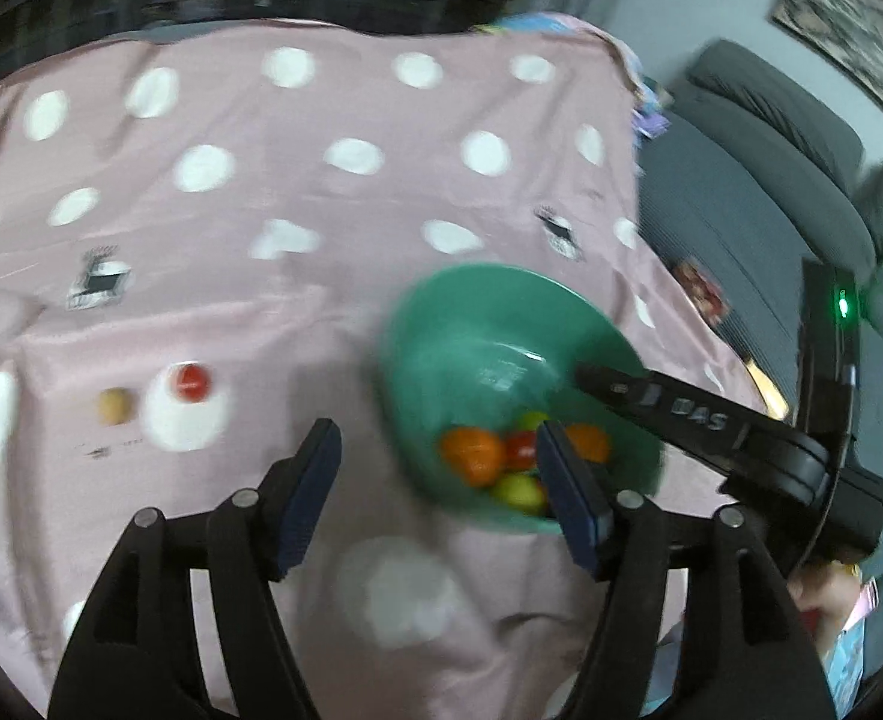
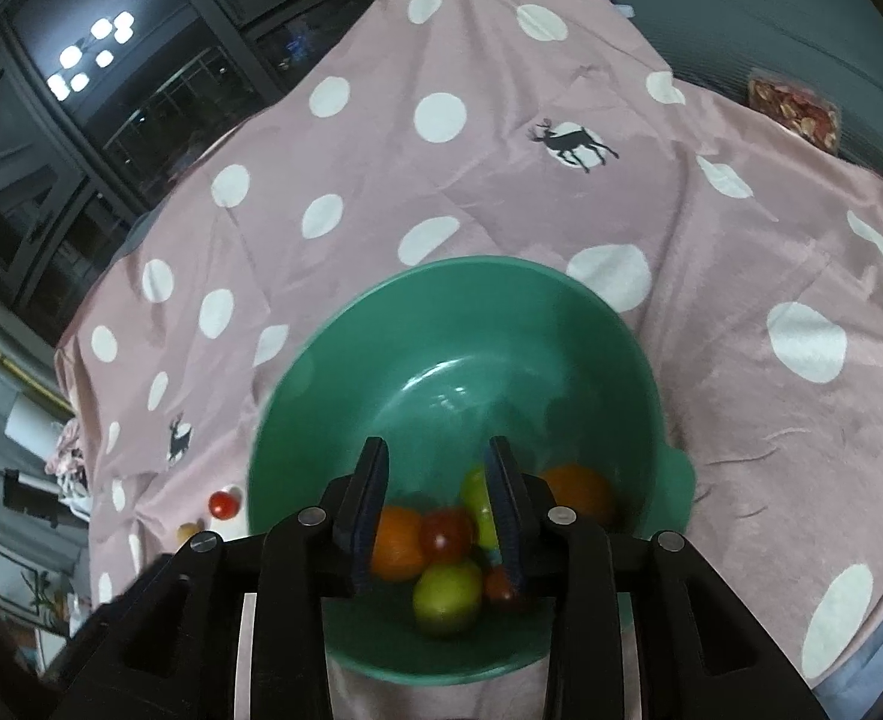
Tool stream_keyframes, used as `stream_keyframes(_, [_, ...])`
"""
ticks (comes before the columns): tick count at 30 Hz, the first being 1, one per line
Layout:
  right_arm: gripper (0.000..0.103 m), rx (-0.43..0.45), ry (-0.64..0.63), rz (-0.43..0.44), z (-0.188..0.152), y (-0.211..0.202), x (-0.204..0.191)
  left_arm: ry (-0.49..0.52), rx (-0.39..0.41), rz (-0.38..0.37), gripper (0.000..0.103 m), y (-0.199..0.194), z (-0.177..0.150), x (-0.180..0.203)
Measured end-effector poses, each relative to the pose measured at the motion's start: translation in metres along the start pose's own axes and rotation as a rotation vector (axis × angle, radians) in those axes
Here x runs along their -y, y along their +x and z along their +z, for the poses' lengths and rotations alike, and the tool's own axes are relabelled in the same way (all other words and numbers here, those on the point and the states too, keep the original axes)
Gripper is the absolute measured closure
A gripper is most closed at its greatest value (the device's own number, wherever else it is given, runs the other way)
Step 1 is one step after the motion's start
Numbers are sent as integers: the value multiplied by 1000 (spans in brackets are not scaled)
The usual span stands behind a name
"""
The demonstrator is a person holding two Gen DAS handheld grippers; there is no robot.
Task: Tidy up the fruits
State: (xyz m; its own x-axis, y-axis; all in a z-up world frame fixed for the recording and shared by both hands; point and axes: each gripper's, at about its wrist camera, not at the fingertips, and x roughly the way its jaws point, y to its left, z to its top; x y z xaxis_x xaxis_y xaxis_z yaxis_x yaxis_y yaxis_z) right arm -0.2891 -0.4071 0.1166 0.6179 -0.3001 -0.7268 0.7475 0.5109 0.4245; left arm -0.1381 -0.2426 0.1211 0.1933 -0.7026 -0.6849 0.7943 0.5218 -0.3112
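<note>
Green bowl [image 2: 351, 360] of fruit beneath both seemingly empty, parted grippers, left [image 1: 438, 450] wider, right [image 2: 438, 480] narrower.

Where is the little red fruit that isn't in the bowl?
In the left wrist view the red fruit lies on the pink dotted cloth, left of the green bowl, beside a small tan fruit.

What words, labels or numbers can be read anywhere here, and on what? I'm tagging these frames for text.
"DAS": pale letters on the black finger of the right gripper over the green plastic bowl; blurred, perhaps only part of a longer word.
Small round mark beside those letters: too blurred to read.
Pink polka-dot cloth: only black deer figures, no lettering.
</note>
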Motion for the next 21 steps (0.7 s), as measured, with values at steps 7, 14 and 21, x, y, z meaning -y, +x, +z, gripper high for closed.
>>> stream_keyframes(7, [63,-12,-70,106,-5,-4,-31,-145,7,173,34,-51,-22,-76])
stream_keyframes(14, [61,-81,-198,270,-22,0,-87,-282,-33,234,35,-69,-69,-131])
stream_keyframes(21, [61,-184,-320,308,-51,22,-135,-309,-125,278,45,-56,-94,-153])
